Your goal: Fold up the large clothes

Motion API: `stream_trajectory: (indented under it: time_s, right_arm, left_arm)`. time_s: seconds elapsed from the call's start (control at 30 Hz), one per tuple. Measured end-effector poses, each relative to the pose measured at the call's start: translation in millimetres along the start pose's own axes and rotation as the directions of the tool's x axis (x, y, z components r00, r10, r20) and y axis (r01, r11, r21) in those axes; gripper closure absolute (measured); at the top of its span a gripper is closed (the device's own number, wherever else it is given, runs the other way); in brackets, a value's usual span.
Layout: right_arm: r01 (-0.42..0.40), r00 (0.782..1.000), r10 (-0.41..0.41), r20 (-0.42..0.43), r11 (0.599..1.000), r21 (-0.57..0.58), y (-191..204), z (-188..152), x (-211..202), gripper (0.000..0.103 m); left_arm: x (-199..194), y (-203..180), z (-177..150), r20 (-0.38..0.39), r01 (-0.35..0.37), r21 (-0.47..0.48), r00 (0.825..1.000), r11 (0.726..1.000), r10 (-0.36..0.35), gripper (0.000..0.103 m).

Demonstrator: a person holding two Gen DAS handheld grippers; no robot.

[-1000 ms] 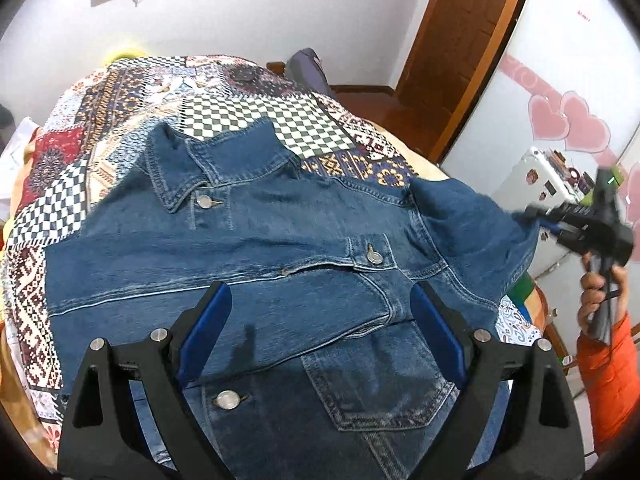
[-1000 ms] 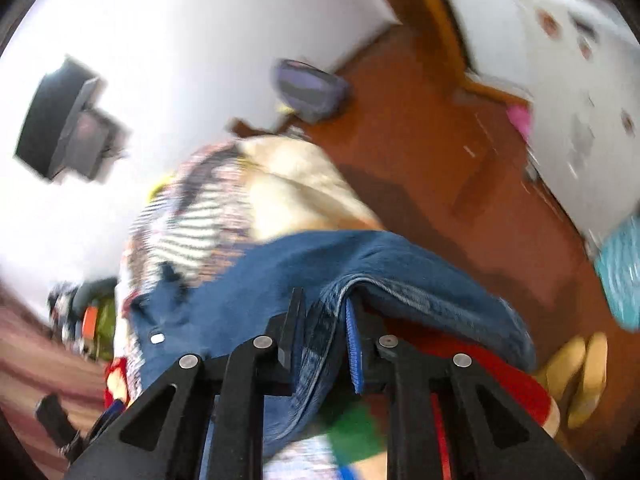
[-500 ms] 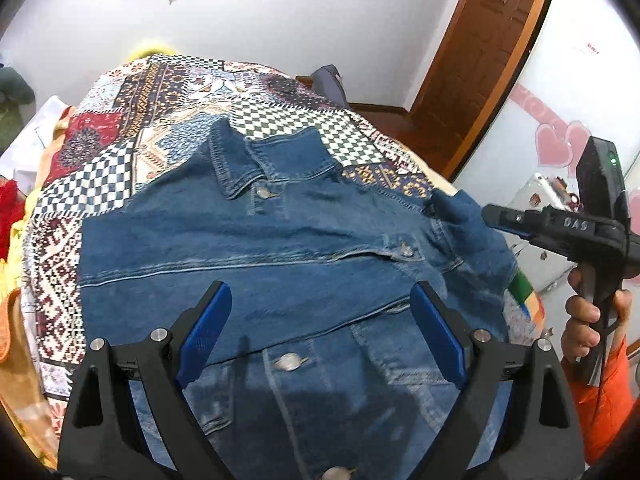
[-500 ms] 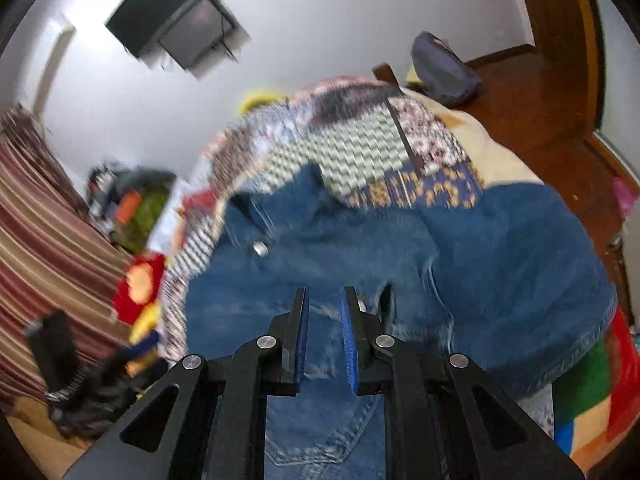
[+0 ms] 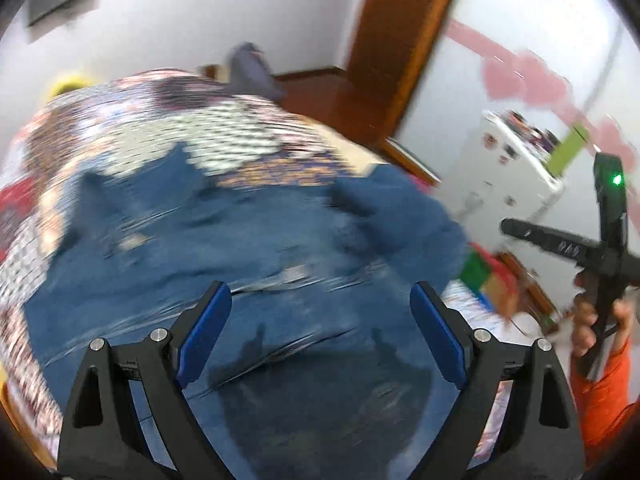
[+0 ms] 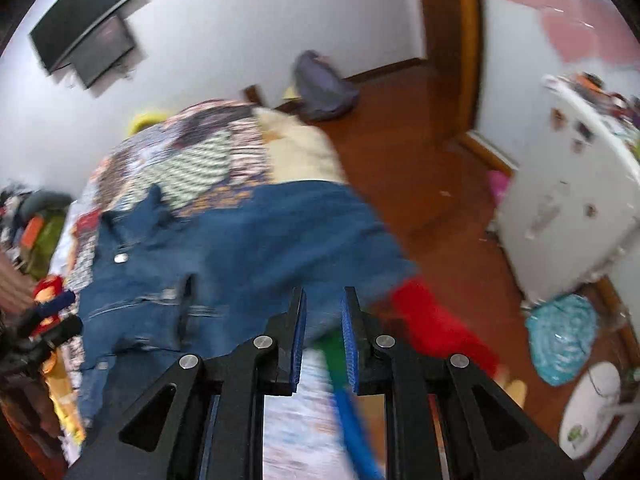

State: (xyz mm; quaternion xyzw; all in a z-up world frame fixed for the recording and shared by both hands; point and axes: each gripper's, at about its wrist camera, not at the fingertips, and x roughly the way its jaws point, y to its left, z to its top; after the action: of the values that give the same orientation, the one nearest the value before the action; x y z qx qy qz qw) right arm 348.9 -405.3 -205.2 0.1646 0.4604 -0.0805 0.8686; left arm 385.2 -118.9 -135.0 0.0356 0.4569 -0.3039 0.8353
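Observation:
A blue denim jacket [image 5: 260,264] lies front up on the patchwork bedspread [image 5: 168,128], collar toward the far end. In the right wrist view the jacket [image 6: 248,248] reaches the bed's right edge. My left gripper [image 5: 320,316] hovers above the jacket's lower front, jaws wide open and empty. My right gripper [image 6: 323,312] hangs above the bed's near right edge with its blue pads almost together and nothing between them. From the left wrist view the right gripper [image 5: 560,244] shows off the bed's right side, in a hand with an orange sleeve. Both views are motion-blurred.
A white fridge [image 6: 568,208] stands at the right, and a wooden door frame [image 6: 464,40] behind it. A grey backpack [image 6: 320,84] sits on the wood floor. A teal bag [image 6: 560,340] and a white fan [image 6: 592,412] are near right. A red and green blanket [image 6: 432,324] hangs off the bed edge.
The right gripper was shut on the jacket's denim edge a second ago; it has let go and pulled off to the bed's right side. The left gripper swung over the jacket, still open.

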Motion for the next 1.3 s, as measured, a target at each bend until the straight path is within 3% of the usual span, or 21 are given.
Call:
stream_trajectory:
  time_s: [0.17,0.33,0.4,0.5,0.6,0.67,0.73,0.77,0.8,0.97,1.07,1.2,1.3]
  right_arm:
    - [0.052,0.998,-0.05,-0.027,0.995,0.084,-53.8,-17.9,-3.9,0.089]
    - [0.015,0.998,-0.002,-0.067,0.98,0.199,-94.3,-34.8,2.9,0.089]
    - [0.01,0.997,0.007,-0.075,0.973,0.23,-102.8,-39.5,6.4,0.089]
    - [0.019,0.997,0.001,-0.081,0.972,0.236,-110.1,-42.7,8.3,0.089]
    - [0.023,0.996,-0.003,-0.087,0.972,0.233,-114.3,-44.4,10.0,0.089]
    - [0.019,0.996,0.001,-0.085,0.971,0.238,-116.7,-45.3,10.6,0.089]
    - [0.006,0.996,0.016,-0.085,0.968,0.249,-117.7,-45.7,12.6,0.089]
    - [0.002,0.996,0.021,-0.086,0.968,0.251,-116.9,-45.5,13.3,0.089]
    - [-0.002,0.996,0.025,-0.09,0.968,0.251,-115.9,-45.6,14.8,0.089]
    - [-0.03,0.994,0.054,-0.096,0.969,0.243,-105.2,-46.1,19.1,0.089]
    - [-0.041,0.993,0.066,-0.101,0.971,0.234,-97.0,-45.2,22.3,0.089]
    - [-0.084,0.988,0.109,-0.106,0.972,0.219,-82.5,-40.6,28.1,0.089]
    - [-0.141,0.981,0.165,-0.101,0.967,0.211,-67.2,-31.4,37.4,0.089]
  left_arm:
    - [57.5,-72.1,29.6,-0.101,0.084,0.153,0.993,0.985,-0.069,0.013]
    - [113.9,-129.3,36.7,-0.224,0.208,0.224,0.962,0.952,-0.158,0.042]
    - [131.5,-144.8,36.9,-0.257,0.226,0.238,0.953,0.944,-0.163,0.052]
    - [151.9,-160.4,32.6,-0.301,0.236,0.264,0.941,0.935,-0.153,0.053]
    - [170.0,-168.6,20.1,-0.339,0.207,0.326,0.936,0.923,-0.09,0.053]
    - [174.7,-167.5,15.6,-0.334,0.198,0.341,0.939,0.919,-0.079,0.053]
    - [174.2,-159.6,17.9,-0.317,0.184,0.294,0.945,0.938,-0.086,0.066]
    - [173.0,-154.2,20.0,-0.308,0.158,0.282,0.949,0.946,-0.067,0.086]
    - [172.6,-148.7,22.8,-0.294,0.125,0.281,0.955,0.952,-0.039,0.088]
    - [163.9,-136.1,33.7,-0.249,0.11,0.225,0.967,0.968,-0.052,0.095]
    - [136.3,-144.5,43.5,-0.161,0.082,0.264,0.986,0.961,-0.04,0.096]
    - [106.6,-143.7,53.5,-0.081,0.037,0.33,0.997,0.943,-0.011,0.096]
    - [90.9,-123.2,59.9,-0.051,0.03,0.298,0.999,0.954,-0.015,0.097]
